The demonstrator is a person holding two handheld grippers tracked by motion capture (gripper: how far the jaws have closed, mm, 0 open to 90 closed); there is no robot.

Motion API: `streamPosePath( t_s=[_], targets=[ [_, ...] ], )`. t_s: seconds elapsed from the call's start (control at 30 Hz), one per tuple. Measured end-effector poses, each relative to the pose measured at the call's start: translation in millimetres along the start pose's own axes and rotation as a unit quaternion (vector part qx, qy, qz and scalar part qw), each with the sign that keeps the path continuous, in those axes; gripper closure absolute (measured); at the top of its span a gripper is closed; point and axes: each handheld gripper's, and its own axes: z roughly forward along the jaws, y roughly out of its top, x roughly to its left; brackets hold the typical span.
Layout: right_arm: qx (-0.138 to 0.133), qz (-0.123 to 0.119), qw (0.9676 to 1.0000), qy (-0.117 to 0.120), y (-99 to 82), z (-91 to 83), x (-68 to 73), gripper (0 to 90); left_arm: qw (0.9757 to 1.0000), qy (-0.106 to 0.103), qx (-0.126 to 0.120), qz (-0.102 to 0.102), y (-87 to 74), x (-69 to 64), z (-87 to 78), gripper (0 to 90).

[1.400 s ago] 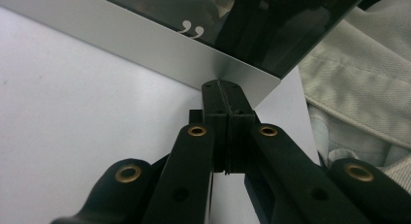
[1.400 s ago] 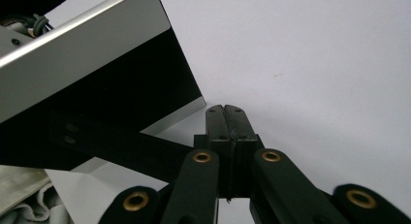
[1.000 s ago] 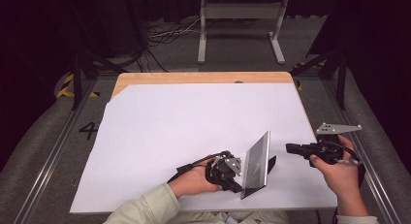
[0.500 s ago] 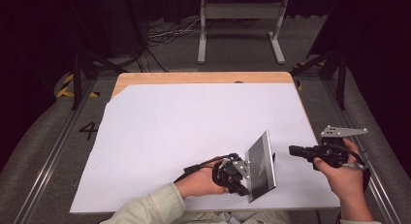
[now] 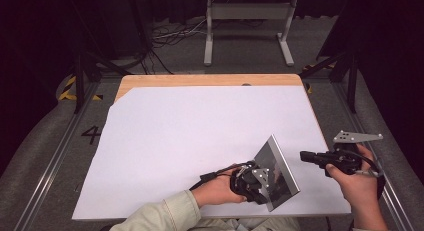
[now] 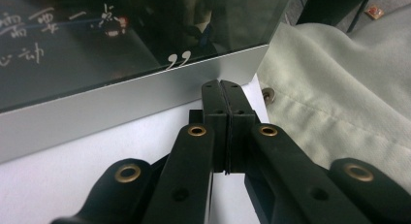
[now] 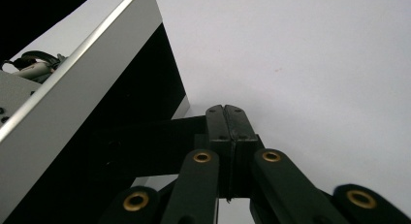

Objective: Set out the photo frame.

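Observation:
A thin silver-framed panel (image 5: 278, 167) with a dark glossy face stands tilted on the white sheet (image 5: 190, 136) near the front edge. My left gripper (image 6: 221, 90) is shut with nothing between its jaws, and its tips rest against the panel's silver rim (image 6: 121, 105). In the high view its black body (image 5: 246, 183) sits just left of the panel, partly hidden by it. My right gripper (image 5: 305, 155) is also shut and empty. It hovers just right of the panel and points left at it. In the right gripper view its tips (image 7: 226, 110) lie beside the panel's silver edge (image 7: 77, 93).
The white sheet covers a wooden table (image 5: 200, 80). A grey metal stand (image 5: 247, 21) and cables lie on the floor behind. Metal rails (image 5: 60, 156) run along both sides. A pale sleeve (image 6: 339, 88) hangs past the table's front edge.
The left hand and the tilted panel have slid to the right, toward the right gripper. The right hand has barely shifted.

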Motion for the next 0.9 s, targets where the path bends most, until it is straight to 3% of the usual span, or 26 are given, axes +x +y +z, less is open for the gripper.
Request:
streamPosePath(
  t_s=[0.33, 0.6, 0.9],
  targets=[
    [0.001, -0.002, 1.0, -0.001, -0.1, -0.8, -0.5, 90.0, 1.0, 0.007, -0.006, -0.003, -4.3, -1.1, -10.0, 90.0],
    [0.002, 0.006, 0.9999, 0.009, 2.4, 1.8, -1.7, 88.4, 0.9988, 0.033, -0.02, -0.029, -25.0, -0.4, -39.8, 84.5],
    [0.004, 0.001, 0.9999, 0.011, 8.4, 5.2, 1.1, 80.7, 0.9945, 0.07, -0.047, -0.061, -50.6, 1.5, -75.7, 82.2]
  ],
)
